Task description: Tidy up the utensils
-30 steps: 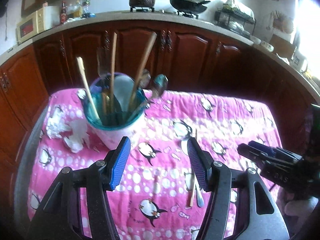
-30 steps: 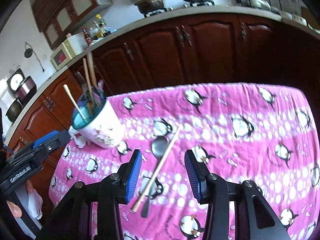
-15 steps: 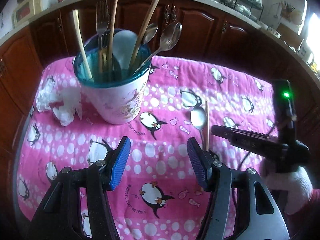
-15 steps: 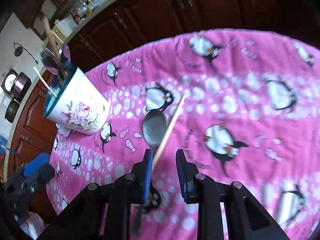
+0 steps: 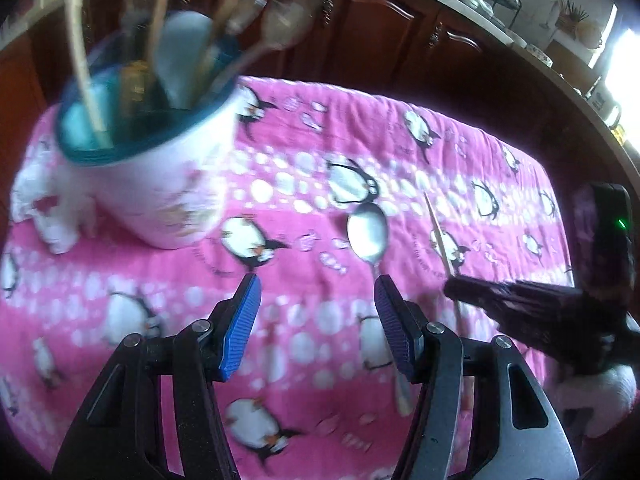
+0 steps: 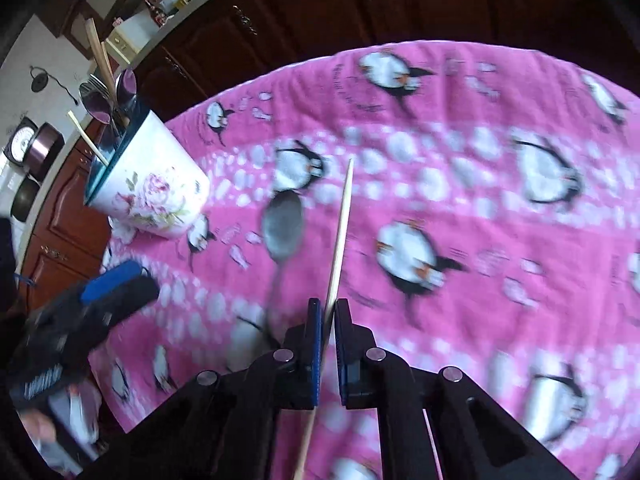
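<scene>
My right gripper (image 6: 328,312) clamps a wooden chopstick (image 6: 340,232), its tip angled out over the pink penguin cloth (image 6: 480,184). A metal spoon (image 6: 282,224) lies on the cloth just left of it. My left gripper (image 5: 316,296) hangs spread apart, holding nothing, near the floral utensil cup (image 5: 160,184).

pink penguin cloth (image 6: 460,208), cup (image 6: 152,196), spoon (image 5: 368,236)

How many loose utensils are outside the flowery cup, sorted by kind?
Spoons: 1, the metal spoon lying on the pink cloth.
Chopsticks: 1, the wooden chopstick pinched in the right tool.
Total: 2.
</scene>
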Action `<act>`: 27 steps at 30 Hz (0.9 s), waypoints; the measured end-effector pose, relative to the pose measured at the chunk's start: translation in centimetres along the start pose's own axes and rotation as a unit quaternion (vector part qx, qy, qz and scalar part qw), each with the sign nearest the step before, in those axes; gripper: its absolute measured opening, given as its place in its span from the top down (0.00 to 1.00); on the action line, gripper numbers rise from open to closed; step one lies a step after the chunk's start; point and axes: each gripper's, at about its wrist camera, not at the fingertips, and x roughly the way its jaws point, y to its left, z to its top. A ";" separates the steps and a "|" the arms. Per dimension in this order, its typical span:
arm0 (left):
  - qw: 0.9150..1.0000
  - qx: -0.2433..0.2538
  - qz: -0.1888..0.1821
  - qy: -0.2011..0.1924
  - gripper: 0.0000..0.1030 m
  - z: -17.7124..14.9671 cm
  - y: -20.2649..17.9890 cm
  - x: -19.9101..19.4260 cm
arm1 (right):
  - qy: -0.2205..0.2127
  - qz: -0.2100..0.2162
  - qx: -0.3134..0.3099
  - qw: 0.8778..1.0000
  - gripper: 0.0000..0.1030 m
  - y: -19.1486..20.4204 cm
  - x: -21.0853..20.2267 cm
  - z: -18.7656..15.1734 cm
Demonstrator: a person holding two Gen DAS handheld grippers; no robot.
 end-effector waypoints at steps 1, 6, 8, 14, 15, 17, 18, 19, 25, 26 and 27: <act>1.000 -0.001 -0.003 0.002 0.43 0.2 -0.3 0.7 | 0.003 -0.019 -0.001 1.000 0.95 -0.7 -0.3 -0.3; 0.999 -0.026 -0.023 0.014 0.43 1.4 -1.1 3.6 | -0.004 -0.019 0.021 1.000 0.92 -3.2 -1.3 -0.9; 0.999 -0.036 -0.028 0.019 0.43 2.1 -1.3 4.8 | -0.016 -0.004 0.026 1.000 0.79 -3.8 -2.0 -0.8; 0.998 -0.053 -0.032 0.025 0.54 3.6 -1.3 7.4 | -0.034 0.047 0.057 0.997 0.71 -5.6 -2.4 0.2; 0.998 -0.055 -0.034 0.025 0.56 3.8 -1.3 7.6 | -0.036 0.049 0.059 0.996 0.71 -5.8 -2.2 0.4; 0.998 -0.054 -0.031 0.025 0.59 4.0 -1.2 8.1 | -0.037 0.053 0.064 0.996 0.71 -5.9 -1.8 1.2; 0.998 -0.052 -0.029 0.024 0.63 4.1 -1.2 8.1 | -0.038 0.057 0.066 0.995 0.71 -6.1 -1.7 1.5; 0.998 -0.050 -0.027 0.024 0.70 4.2 -1.3 8.2 | -0.037 0.060 0.066 0.995 0.71 -6.1 -1.5 1.7; 0.998 -0.030 -0.038 0.032 0.91 4.3 -2.0 8.7 | -0.014 0.058 0.068 0.996 0.71 -6.1 1.0 3.3; 0.998 -0.026 -0.043 0.034 0.92 4.3 -2.0 8.7 | -0.016 0.062 0.069 0.996 0.72 -6.2 1.2 3.5; 0.998 -0.025 -0.046 0.034 0.94 4.2 -2.1 8.5 | -0.014 0.061 0.068 0.996 0.79 -6.0 1.5 3.7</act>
